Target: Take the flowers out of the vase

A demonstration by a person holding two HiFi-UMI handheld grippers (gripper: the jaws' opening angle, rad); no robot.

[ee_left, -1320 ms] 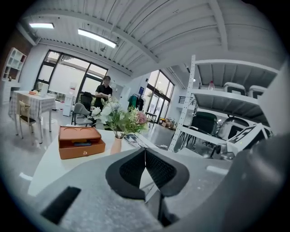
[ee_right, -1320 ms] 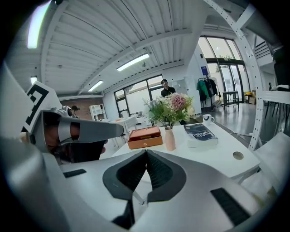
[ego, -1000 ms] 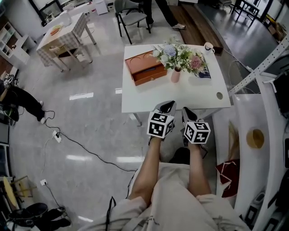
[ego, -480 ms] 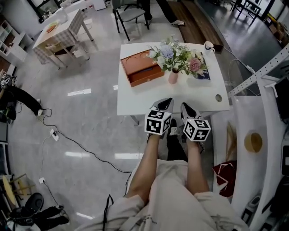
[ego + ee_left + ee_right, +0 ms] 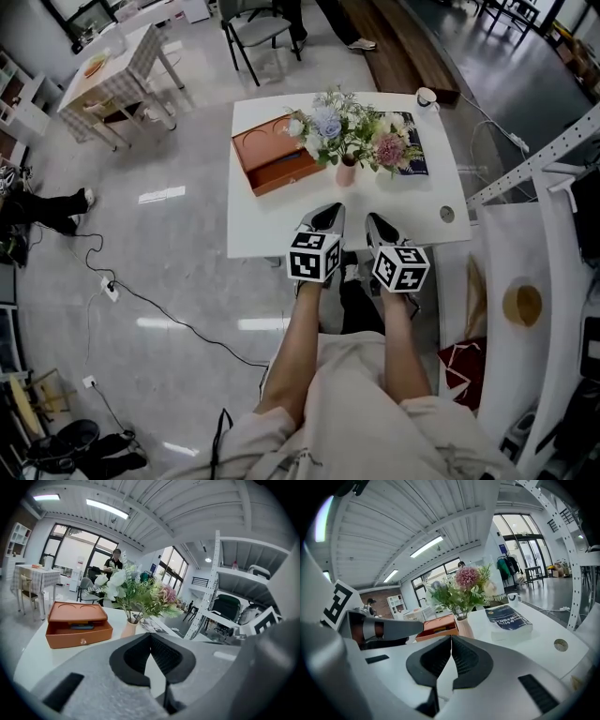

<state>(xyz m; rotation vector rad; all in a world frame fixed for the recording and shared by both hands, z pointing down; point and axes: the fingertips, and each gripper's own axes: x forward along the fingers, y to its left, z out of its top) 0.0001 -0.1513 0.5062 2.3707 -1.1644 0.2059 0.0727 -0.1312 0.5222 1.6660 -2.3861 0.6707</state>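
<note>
A small pink vase stands near the middle of the white table, holding a bunch of flowers in white, blue and pink with green leaves. The vase and flowers also show in the left gripper view, and the same vase and flowers in the right gripper view. My left gripper and right gripper hover side by side over the table's near edge, short of the vase. Both are shut with nothing between the jaws.
An open orange box lies left of the vase, a dark blue book to its right, and a white mug at the far right corner. A metal shelf frame stands on the right. Chairs stand beyond the table.
Both grippers have moved forward from just off the table's near edge to over it, closer to the vase. Both jaws have stayed shut.
</note>
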